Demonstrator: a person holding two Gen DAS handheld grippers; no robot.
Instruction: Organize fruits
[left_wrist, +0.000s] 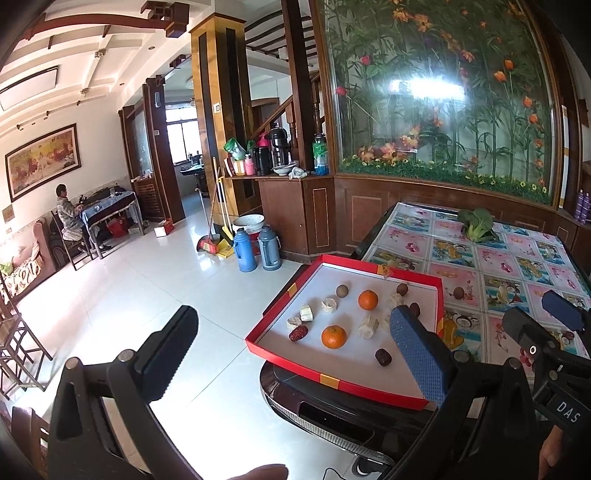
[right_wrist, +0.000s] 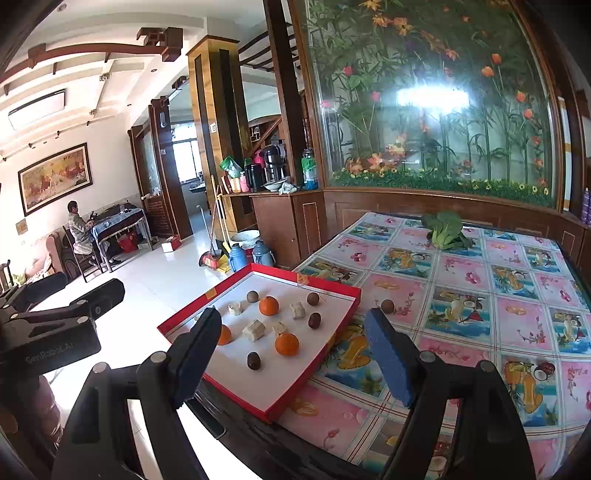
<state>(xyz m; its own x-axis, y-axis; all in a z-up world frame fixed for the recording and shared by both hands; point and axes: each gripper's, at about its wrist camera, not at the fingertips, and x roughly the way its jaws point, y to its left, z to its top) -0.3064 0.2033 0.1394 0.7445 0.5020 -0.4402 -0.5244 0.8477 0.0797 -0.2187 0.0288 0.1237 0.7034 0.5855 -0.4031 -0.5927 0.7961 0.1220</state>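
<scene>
A red box lid with a white floor (left_wrist: 280, 302) (right_wrist: 184, 317) sits at the table's near left corner. In it lie oranges (left_wrist: 334, 336) (right_wrist: 286, 344), dark red dates (left_wrist: 383, 356) (right_wrist: 253, 360), round brown longans (left_wrist: 342, 290) (right_wrist: 252, 296) and pale cut fruit pieces (left_wrist: 306, 313) (right_wrist: 254, 329). One longan (left_wrist: 458, 292) (right_wrist: 387, 306) lies on the tablecloth right of the lid. My left gripper (left_wrist: 295, 347) is open and empty, held off the table's left corner. My right gripper (right_wrist: 295, 347) is open and empty above the lid's near edge.
The table has a flowered cloth (right_wrist: 461, 295). A green leafy vegetable (left_wrist: 476, 223) (right_wrist: 445, 229) lies at its far side. Two thermos flasks (left_wrist: 245, 249) stand on the tiled floor beyond the table. Chairs (left_wrist: 14, 332) stand at the far left.
</scene>
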